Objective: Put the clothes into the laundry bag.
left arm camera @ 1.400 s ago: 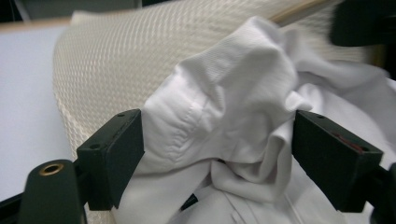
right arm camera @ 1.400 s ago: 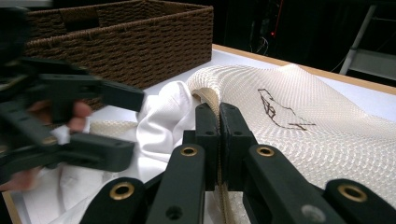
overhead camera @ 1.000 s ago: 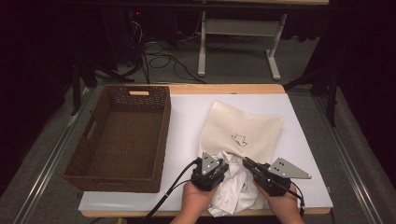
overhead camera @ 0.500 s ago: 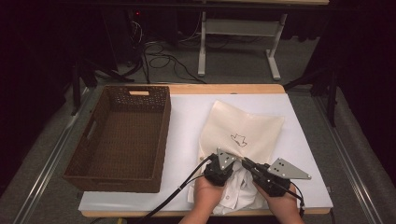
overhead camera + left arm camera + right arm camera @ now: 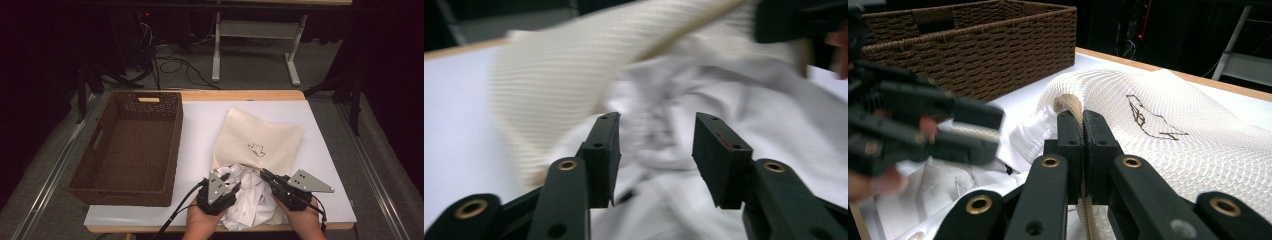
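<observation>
A: From the high view we see a dark room with cables on the floor, and a white table (image 5: 200,125). A brown basket (image 5: 127,147) sits at nine o'clock of the cream bag (image 5: 260,142). At six o'clock of the bag a crumpled white shirt (image 5: 250,207) spills from its mouth at the table's near edge.

B: And our hands? The left gripper (image 5: 225,184) is at the shirt's nine o'clock, the right gripper (image 5: 265,176) at its two o'clock, on the bag's near rim.

A: In the left gripper view, our left gripper (image 5: 655,142) has its jaws parted; they have just been opening. The shirt (image 5: 704,210) lies under and beyond them, with folds showing in the gap, and the pads do not press on it. The bag (image 5: 554,80) rises at eleven o'clock, blurred.

B: In the right gripper view, our right gripper (image 5: 1083,150) is clamped tight on the bag's corded rim (image 5: 1070,105). The bag (image 5: 1173,145), with its dark outline drawing, spreads toward two o'clock. The shirt (image 5: 948,185) lies at eight o'clock, the basket (image 5: 973,50) at eleven, and the left gripper (image 5: 973,130) crosses at nine, blurred.
</observation>
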`<move>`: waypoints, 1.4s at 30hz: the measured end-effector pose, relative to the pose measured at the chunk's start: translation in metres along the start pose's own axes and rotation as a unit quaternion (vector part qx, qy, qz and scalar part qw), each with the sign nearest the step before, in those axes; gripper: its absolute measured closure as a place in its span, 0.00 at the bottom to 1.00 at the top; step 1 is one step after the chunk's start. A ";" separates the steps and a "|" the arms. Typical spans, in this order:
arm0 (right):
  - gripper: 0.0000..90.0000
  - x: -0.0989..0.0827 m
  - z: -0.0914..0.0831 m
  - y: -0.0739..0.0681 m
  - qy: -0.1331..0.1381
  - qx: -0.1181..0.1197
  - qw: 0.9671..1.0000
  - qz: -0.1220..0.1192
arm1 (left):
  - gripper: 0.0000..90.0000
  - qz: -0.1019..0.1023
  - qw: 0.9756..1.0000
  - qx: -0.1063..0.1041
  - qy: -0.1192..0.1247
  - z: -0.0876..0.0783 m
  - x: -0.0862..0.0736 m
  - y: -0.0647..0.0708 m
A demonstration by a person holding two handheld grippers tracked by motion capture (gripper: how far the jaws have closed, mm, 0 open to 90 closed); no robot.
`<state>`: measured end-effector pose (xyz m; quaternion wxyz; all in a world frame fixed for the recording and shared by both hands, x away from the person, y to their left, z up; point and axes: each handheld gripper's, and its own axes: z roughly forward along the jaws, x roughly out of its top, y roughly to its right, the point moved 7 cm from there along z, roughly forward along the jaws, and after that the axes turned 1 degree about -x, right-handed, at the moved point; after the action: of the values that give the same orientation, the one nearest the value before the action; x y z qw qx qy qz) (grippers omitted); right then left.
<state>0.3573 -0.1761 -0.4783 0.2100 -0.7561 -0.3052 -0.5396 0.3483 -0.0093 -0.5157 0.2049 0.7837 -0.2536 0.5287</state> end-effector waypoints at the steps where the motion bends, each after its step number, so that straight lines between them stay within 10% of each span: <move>1: 0.99 0.000 0.000 0.000 0.001 0.001 1.000 -0.001 | 0.55 -0.005 1.000 0.017 -0.002 -0.001 0.000 -0.008; 4: 0.99 0.000 0.000 0.000 0.000 0.000 1.000 0.000 | 0.39 -0.030 0.998 0.042 -0.041 0.012 -0.006 -0.027; 8: 0.99 0.000 0.000 0.000 0.000 0.002 1.000 0.001 | 0.56 -0.038 0.996 0.017 -0.079 0.026 -0.014 -0.029; 10: 0.99 -0.001 0.000 0.001 0.001 0.000 1.000 0.004 | 0.83 -0.025 0.997 0.020 -0.072 0.027 -0.014 -0.026; 21: 0.99 0.000 0.000 0.000 0.001 -0.001 1.000 0.001 | 0.93 0.005 0.999 -0.002 -0.036 0.031 0.002 0.006; 27: 0.99 0.000 0.001 0.000 0.000 0.003 1.000 0.001 | 0.70 -0.013 0.999 -0.002 -0.052 0.051 -0.003 0.002; 42: 0.99 -0.002 0.001 0.000 -0.002 0.002 1.000 0.000 | 0.31 -0.049 0.999 -0.004 -0.010 -0.018 -0.017 -0.001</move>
<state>0.3575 -0.1762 -0.4805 0.2103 -0.7567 -0.3068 -0.5376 0.3307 0.0051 -0.5252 0.2311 0.7994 -0.2192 0.5094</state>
